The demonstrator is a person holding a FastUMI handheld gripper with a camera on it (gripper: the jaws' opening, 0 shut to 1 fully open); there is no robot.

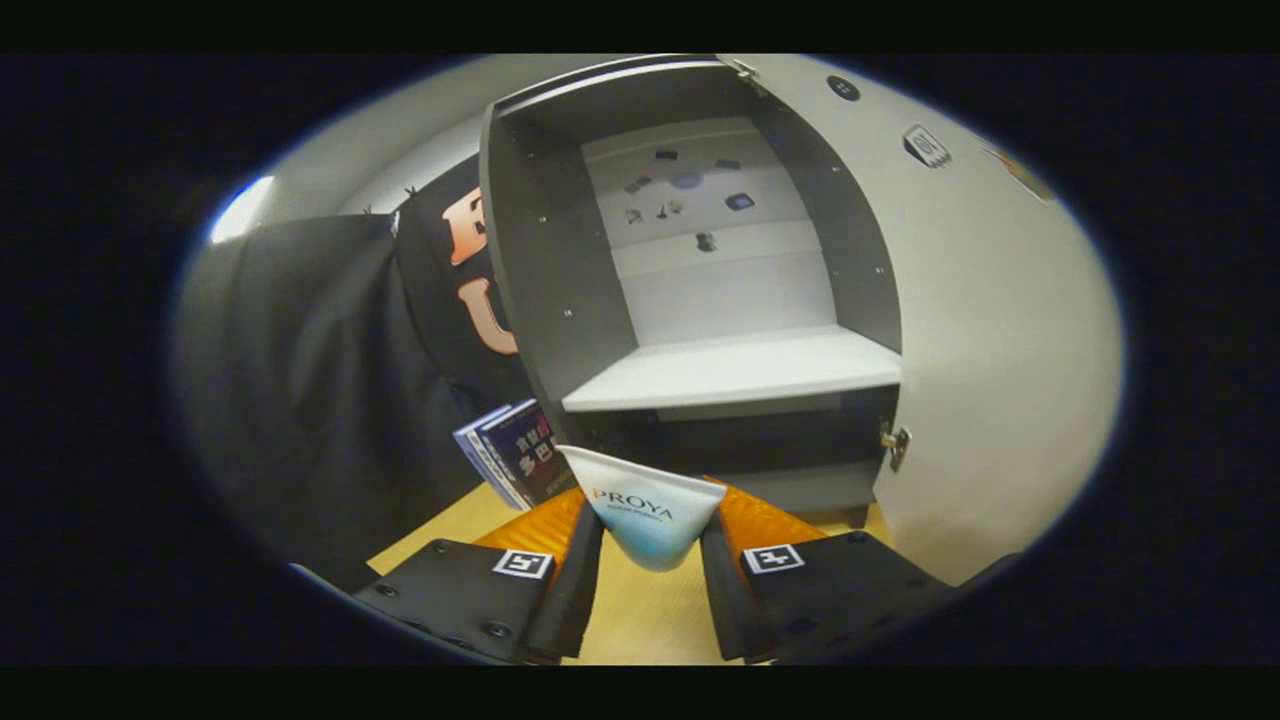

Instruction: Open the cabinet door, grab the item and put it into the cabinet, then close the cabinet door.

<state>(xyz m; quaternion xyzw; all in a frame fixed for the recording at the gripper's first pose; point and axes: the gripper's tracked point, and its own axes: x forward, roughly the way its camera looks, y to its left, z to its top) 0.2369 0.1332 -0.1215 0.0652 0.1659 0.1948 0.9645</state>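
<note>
I'm mid-carry, my gripper [650,560] pinching what looks like a tube [648,515], and next I lift it toward twelve o'clock onto the open cabinet [560,250] shelf [740,370].

The lower end of the white and pale blue soft tube [648,515] is hidden between the two orange and black fingers [575,575] of the gripper [650,585], so it cannot be seen how far the tube goes down.

The blue box [515,452] beside the grey cabinet [560,290] is partly covered by the cabinet's side wall.

Several small dark objects [690,195] lie on the white back part inside the cabinet; they are too small to tell what they are.

The open white cabinet door [990,330] is cut off at its far side, and the marks on it are blurred.
</note>
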